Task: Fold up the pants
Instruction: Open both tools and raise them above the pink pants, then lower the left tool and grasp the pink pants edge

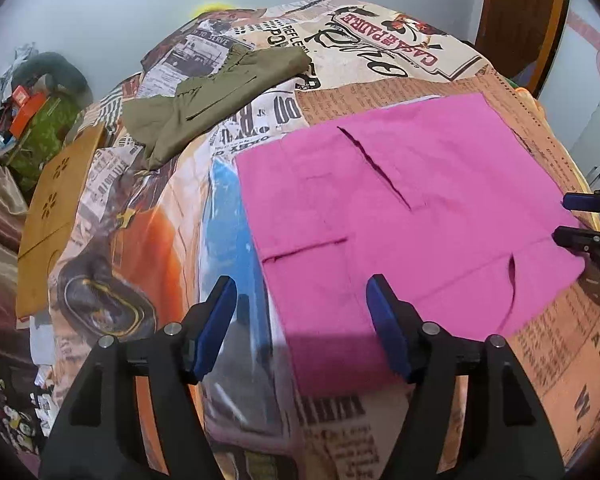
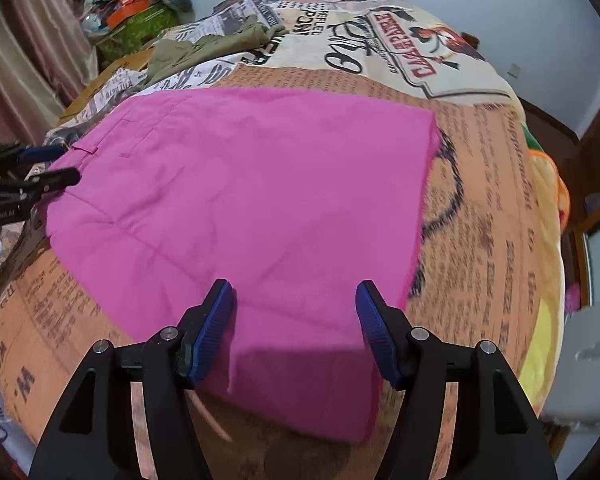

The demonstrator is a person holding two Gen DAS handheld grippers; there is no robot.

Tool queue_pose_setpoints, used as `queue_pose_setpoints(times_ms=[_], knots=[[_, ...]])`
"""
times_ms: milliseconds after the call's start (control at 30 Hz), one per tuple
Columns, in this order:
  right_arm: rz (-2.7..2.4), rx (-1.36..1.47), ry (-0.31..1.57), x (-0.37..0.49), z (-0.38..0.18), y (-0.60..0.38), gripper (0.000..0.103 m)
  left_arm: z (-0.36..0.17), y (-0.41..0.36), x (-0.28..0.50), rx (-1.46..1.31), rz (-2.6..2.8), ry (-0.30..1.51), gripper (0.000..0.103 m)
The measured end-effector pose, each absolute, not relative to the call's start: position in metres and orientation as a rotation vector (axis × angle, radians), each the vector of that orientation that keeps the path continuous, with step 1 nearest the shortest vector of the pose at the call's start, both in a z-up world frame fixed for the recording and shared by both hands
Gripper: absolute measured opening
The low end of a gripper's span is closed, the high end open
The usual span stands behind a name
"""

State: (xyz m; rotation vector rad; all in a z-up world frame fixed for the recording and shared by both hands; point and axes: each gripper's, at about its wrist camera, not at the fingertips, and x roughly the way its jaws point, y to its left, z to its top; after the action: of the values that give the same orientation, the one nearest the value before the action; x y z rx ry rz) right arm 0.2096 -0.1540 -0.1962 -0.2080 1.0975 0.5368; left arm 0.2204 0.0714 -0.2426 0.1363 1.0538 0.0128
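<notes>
Pink pants lie flat on a newsprint-patterned bedspread. Left gripper and right gripper hover with fingers spread, holding nothing. Only the left view shows pocket slits; olive pants lie beyond, possibly folded.

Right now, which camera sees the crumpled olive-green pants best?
The left wrist view: the crumpled olive-green pants lie whole and large on the newspaper-print bedspread, beyond the folded pink pants. The right wrist view shows them smaller, far back, near the frame's top.
</notes>
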Motion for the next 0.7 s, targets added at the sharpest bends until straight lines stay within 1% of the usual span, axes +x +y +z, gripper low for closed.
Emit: queue_pose_setpoints(times_ms=[200,433,567,700], knots=[[0.51,-0.202,1.085,0.198,-0.189,-0.158,0.06,-0.226,0.077,0.206,0.099,0.041,1.029,0.069],[0.542,-0.135,0.985,0.184,-0.158,-0.149,0.06,-0.204,0.092,0.179,-0.003,0.05,0.982,0.069],[0.578,-0.13,0.925,0.176,-0.145,-0.133,0.061,-0.209,0.1,0.167,-0.096,0.035,1.015,0.069],[0.609,-0.125,0.922,0.173,-0.151,-0.118,0.062,-0.222,0.1,0.156,-0.194,0.006,1.065,0.069]])
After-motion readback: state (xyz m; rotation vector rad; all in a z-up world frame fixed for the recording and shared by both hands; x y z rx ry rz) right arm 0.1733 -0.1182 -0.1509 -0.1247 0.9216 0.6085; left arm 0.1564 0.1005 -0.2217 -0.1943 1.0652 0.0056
